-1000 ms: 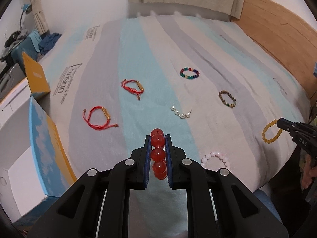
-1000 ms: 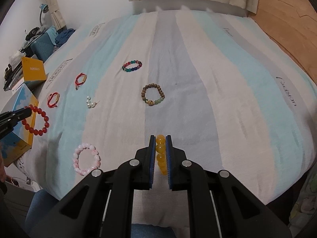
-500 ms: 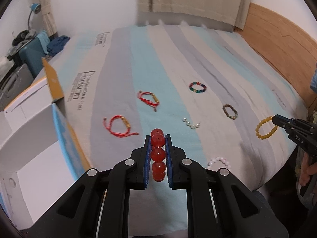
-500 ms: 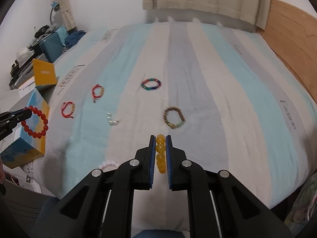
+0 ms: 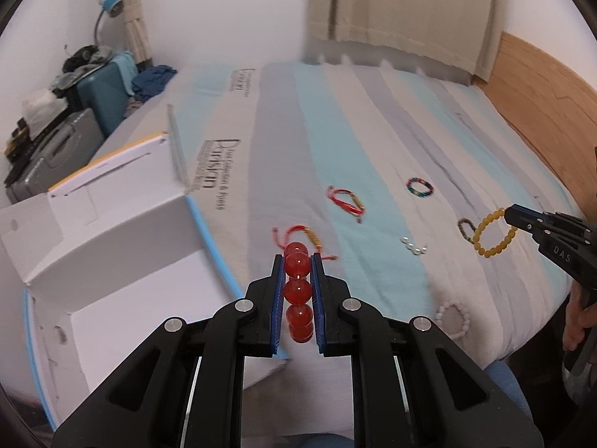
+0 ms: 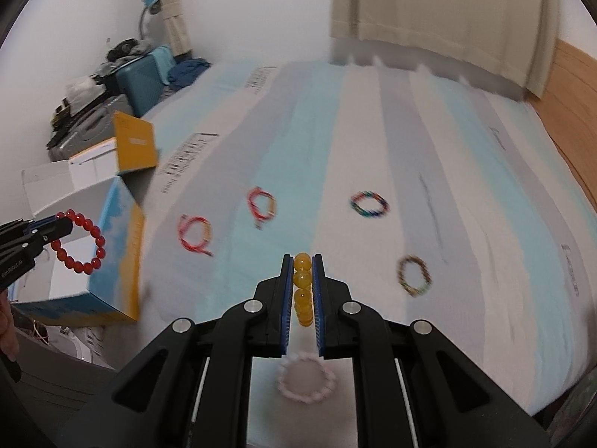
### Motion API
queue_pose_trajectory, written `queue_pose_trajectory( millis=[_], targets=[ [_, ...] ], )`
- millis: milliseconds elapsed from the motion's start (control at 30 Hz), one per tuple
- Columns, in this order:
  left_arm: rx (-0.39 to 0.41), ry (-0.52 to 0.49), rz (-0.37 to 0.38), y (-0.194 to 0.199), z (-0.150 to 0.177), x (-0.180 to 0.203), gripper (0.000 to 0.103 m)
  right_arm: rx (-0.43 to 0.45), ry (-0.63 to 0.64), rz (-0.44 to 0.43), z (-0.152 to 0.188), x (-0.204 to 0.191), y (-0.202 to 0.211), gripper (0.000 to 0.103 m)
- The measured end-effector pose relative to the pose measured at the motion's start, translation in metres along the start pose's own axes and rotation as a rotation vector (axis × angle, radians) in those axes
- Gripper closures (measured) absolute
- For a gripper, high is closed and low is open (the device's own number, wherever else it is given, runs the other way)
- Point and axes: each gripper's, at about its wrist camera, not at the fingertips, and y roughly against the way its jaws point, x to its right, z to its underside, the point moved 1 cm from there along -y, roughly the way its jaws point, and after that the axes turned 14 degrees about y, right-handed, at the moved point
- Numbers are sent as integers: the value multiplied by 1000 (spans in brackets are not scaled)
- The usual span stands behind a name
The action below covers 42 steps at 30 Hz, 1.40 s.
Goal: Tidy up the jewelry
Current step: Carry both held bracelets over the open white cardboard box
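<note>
Pointing steeply down over the striped bedspread [image 5: 373, 142], the left gripper [image 5: 297, 261] has its fingers clamped on a bracelet of large glossy red beads [image 5: 297, 291], which runs in a line between the blue pads with one bead poking past the tips. Just left of it stands an open white cardboard box with a blue edge [image 5: 112, 246]. At the right edge, the right gripper [image 5: 509, 218] grips a yellow bead bracelet [image 5: 492, 237] that hangs as a loop from its tips; "DAS" is printed on its black body. Black lettering on the bedspread is too blurred to read.

From the right wrist, the fingers are shut on the yellow beads [image 6: 303, 291], stacked between the pads. The left gripper [image 6: 65, 224] enters from the left, its red loop [image 6: 80, 242] dangling before the box [image 6: 115, 261].
</note>
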Motion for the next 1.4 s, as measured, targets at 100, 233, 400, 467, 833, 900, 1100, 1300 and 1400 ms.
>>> queue_pose_trajectory(
  millis=[100,233,400,467,833,900,1100,1300,1400],
  targets=[
    [11,19,-19,9,-5,-18,91,16,33,-22,-21,-24,0,94],
    [13,46,-44,17,-7,-42,91,36,73,-53,-46,-58,0,94],
    [18,79,-75,27,-8,-74,91,57,115,-88,-69,-95,0,94],
    [21,93,-85,31,-8,-85,91,63,132,-103,-78,-110,0,94],
    [16,176,-134,44,4,-154,91,66,239,-187,-99,-203,-13,94],
    [11,190,-140,45,9,-165,91,58,254,-203,-101,-220,-19,94],
    [-11,235,-163,40,26,-201,91,30,298,-247,-97,-267,-37,94],
    [-35,277,-182,33,44,-233,91,-19,331,-275,-85,-303,-61,94],
    [-50,295,-187,27,52,-246,91,-48,342,-283,-79,-315,-74,94]
  ],
)
